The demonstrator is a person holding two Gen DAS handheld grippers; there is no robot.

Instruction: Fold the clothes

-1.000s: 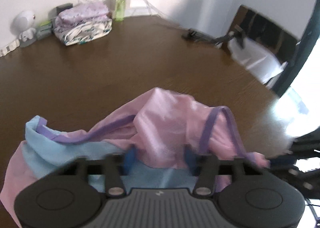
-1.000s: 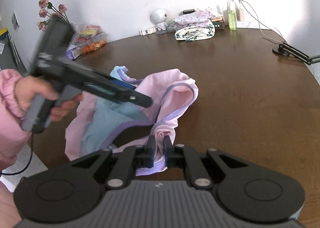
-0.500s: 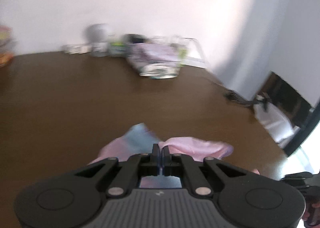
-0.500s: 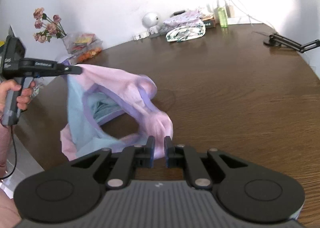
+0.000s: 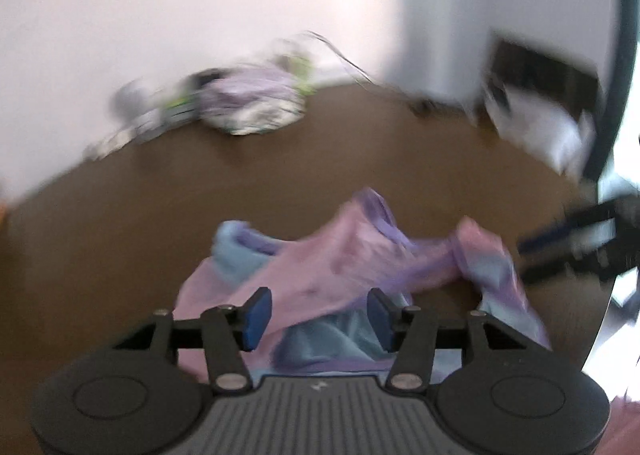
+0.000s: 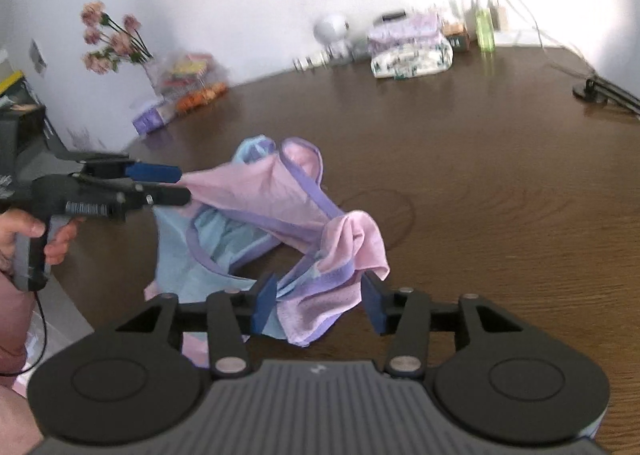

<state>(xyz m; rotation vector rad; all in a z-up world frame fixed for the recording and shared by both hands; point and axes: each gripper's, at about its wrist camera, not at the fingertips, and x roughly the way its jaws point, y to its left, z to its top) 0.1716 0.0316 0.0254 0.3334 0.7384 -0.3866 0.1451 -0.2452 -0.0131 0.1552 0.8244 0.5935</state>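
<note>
Pink, blue and purple-trimmed garment is being draped crumpled on the brown counter. At its left edge, the left hand-held gripper is being held with jaws apart over the cloth. At its right, the right hand-held gripper is likewise being held spread, cloth bunched between the pads.

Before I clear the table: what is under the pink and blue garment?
The pink and blue garment lies crumpled on the brown table; bare wood shows through its opening. Whatever lies beneath the bunched fabric is covered. Both grippers' fingers stand open around it.
</note>
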